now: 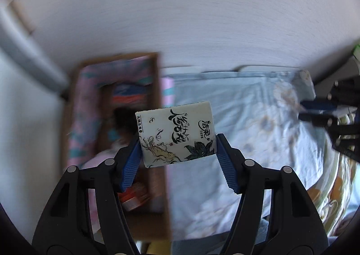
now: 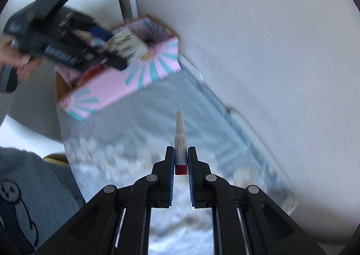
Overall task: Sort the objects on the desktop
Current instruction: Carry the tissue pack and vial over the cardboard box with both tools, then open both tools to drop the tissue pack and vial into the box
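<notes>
The tissue pack (image 1: 176, 134) sits pinched in the left tongs (image 1: 178, 149), in the air just beside the open box (image 1: 157, 79). The right tongs (image 2: 181, 158) grip a small tube (image 2: 180, 142) over the cloth-covered tabletop (image 2: 139, 120). Held only by its soft edges, the pack could slip and miss the box.

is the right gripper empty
No, the right gripper is shut on a small white tube with a red end, clamped between its blue pads.

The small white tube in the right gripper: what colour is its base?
Red, clearest in the right wrist view.
</notes>
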Demonstrator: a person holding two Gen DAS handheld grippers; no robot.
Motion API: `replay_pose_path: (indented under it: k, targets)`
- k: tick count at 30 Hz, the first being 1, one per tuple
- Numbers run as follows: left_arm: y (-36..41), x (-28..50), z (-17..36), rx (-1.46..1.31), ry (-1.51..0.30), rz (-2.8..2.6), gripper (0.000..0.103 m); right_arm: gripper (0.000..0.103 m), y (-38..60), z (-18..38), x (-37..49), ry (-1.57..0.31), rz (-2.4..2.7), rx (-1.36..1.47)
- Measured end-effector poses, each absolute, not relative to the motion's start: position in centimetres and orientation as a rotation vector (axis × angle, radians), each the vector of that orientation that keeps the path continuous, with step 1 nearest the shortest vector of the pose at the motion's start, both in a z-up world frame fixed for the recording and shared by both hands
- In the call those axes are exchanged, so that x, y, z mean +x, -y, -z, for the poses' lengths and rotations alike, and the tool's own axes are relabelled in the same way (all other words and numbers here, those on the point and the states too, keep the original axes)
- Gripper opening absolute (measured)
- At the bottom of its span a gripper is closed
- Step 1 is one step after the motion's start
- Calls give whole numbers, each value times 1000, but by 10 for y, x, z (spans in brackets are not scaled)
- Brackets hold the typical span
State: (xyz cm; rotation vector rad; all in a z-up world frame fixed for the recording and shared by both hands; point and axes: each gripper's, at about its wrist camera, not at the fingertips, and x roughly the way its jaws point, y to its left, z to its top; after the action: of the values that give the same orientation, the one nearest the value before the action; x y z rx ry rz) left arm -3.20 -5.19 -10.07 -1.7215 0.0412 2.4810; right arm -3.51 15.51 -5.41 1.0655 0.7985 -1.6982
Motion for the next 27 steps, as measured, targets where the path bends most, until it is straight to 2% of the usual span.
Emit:
replay_pose_path:
  k: [9, 17, 25, 26, 27]
  targets:
    - [141, 3, 115, -1831, 107, -2572, 61, 11, -22, 40, -17, -791, 1550, 969]
    - [159, 25, 145, -1859, 98, -2583, 61, 11, 77, 83, -2, -833, 1424, 1063]
    - [163, 29, 163, -1852, 125, -2561, 62, 11, 110, 117, 2, -849, 1354, 1144]
    - [162, 27, 161, -1840, 108, -2573, 65, 11, 112, 120, 2, -843, 1346, 1157]
    - [160, 25, 161, -1844, 101, -2574, 77, 11, 114, 123, 1, -838, 1343, 1176]
